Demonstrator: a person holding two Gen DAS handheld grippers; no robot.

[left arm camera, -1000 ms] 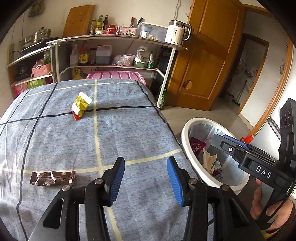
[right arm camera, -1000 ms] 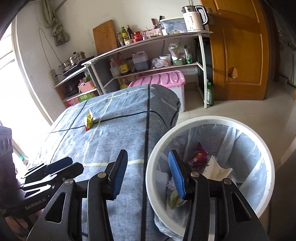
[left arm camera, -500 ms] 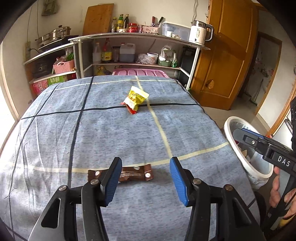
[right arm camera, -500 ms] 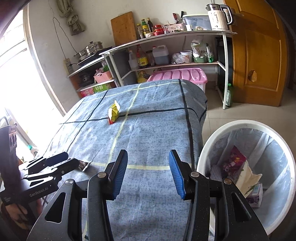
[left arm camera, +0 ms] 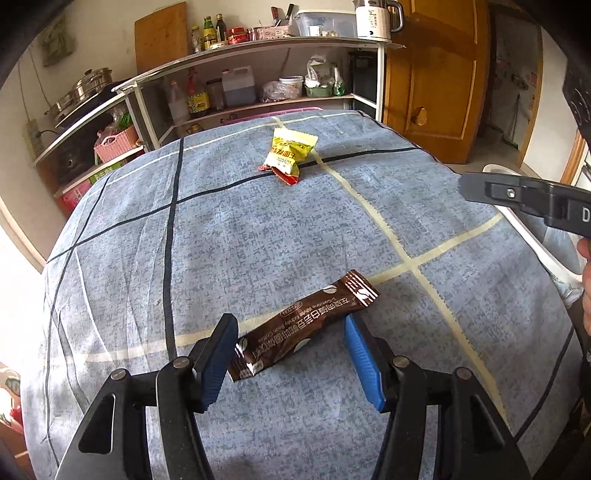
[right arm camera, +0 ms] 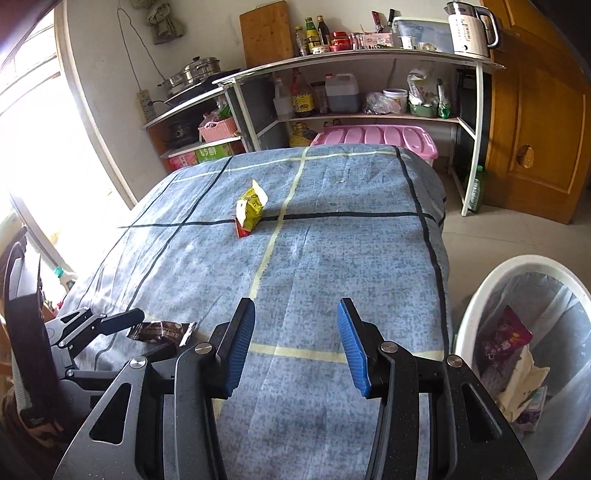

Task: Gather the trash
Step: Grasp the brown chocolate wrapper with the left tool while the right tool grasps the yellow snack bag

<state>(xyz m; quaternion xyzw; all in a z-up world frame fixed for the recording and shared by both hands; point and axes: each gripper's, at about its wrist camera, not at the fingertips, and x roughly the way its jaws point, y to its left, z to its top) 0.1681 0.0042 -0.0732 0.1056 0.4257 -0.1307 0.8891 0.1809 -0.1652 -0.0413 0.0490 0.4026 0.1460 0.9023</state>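
Observation:
A brown coffee-stick wrapper (left arm camera: 306, 325) lies slantwise on the blue checked tablecloth (left arm camera: 258, 240). My left gripper (left arm camera: 290, 341) hangs low over it. Its jaws are opening and straddle the wrapper, and the pads do not press on it. The right wrist view shows the same wrapper (right arm camera: 162, 330) by the left gripper's fingers (right arm camera: 118, 320). A yellow snack packet (left arm camera: 290, 155) (right arm camera: 251, 210) sits farther back on the cloth. My right gripper (right arm camera: 295, 321) stands open above the cloth with nothing between its pads. The white lined bin (right arm camera: 480, 288) at the table's right holds several wrappers.
Behind the table stands a metal shelf (right arm camera: 369, 61) with bottles, jars and a white kettle (right arm camera: 471, 27). Under the shelf sits a pink storage box (right arm camera: 376, 138), and a wooden door (right arm camera: 535, 122) fills the right side. A bright window is at the left.
My left gripper swung from the bin side over to the brown wrapper, sank, and its jaws widened around it. My right gripper left the bin and now points over the table.

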